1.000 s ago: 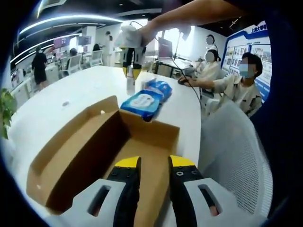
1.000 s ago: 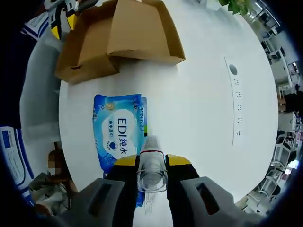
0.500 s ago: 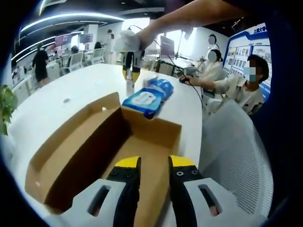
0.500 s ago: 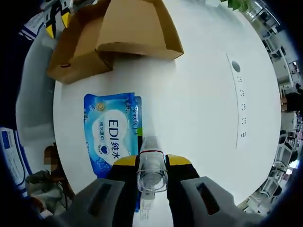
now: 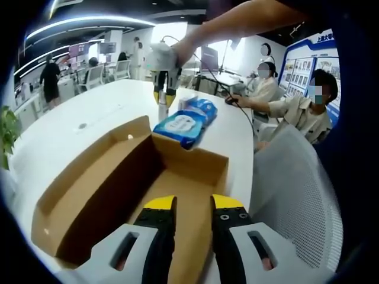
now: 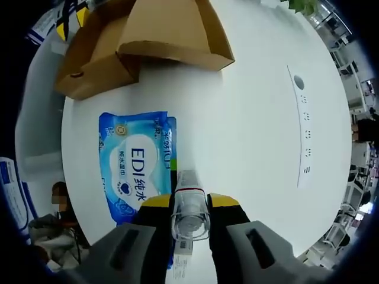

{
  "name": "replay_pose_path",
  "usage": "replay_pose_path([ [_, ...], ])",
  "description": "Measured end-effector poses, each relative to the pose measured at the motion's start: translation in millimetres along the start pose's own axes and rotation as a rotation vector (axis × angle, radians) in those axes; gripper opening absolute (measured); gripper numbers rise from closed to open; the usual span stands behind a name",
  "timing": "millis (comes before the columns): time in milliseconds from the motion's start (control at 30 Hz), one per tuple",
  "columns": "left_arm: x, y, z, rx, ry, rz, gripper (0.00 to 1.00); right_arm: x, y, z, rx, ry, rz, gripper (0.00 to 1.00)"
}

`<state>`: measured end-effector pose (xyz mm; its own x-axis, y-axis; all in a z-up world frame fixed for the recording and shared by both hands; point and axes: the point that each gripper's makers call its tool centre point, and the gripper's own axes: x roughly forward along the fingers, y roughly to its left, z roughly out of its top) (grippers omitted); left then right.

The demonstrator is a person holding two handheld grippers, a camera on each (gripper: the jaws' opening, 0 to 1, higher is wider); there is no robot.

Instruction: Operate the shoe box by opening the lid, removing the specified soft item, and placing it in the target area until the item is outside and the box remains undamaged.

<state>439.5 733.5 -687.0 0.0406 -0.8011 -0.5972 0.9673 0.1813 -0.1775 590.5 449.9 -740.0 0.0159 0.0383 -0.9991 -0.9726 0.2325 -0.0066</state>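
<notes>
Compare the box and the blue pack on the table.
The box is plain brown cardboard; the pack is glossy blue with white print. The box stands open, lid flipped back; the pack looks sealed and lies flat. The box is larger. Both rest on the white table.

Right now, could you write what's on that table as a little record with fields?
box: cardboard shoe box, open, inside looks empty
soft item: blue wet-wipes pack, lying on the white table beside the box
right gripper: shut on a clear small bottle, above the table next to the pack
left gripper: open, holding nothing, over the box
</notes>
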Motion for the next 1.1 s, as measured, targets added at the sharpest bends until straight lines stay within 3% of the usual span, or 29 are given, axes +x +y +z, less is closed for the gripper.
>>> replay_pose_path([
  [433,1.3,0.9,1.2,0.0,-0.006,0.0,0.2,0.1,4.2,-1.9,0.019,0.004,0.02,0.24],
  [667,2.2,1.2,4.6,0.004,-0.014,-0.002,0.2,-13.4,-0.9,1.8,0.03,-0.026,-0.017,0.29],
  [767,2.4,0.9,6.8,0.006,-0.019,-0.003,0.2,-27.2,-2.4,8.1,0.059,-0.061,-0.043,0.32],
  [1000,-1.4,-2.1,11.7,0.013,-0.04,-0.003,0.2,-67.8,-7.8,31.6,0.139,-0.216,-0.127,0.32],
  [1100,-4.5,-1.9,12.1,0.013,-0.047,0.0,0.2,-80.0,-2.9,34.2,0.149,-0.23,-0.14,0.32],
])
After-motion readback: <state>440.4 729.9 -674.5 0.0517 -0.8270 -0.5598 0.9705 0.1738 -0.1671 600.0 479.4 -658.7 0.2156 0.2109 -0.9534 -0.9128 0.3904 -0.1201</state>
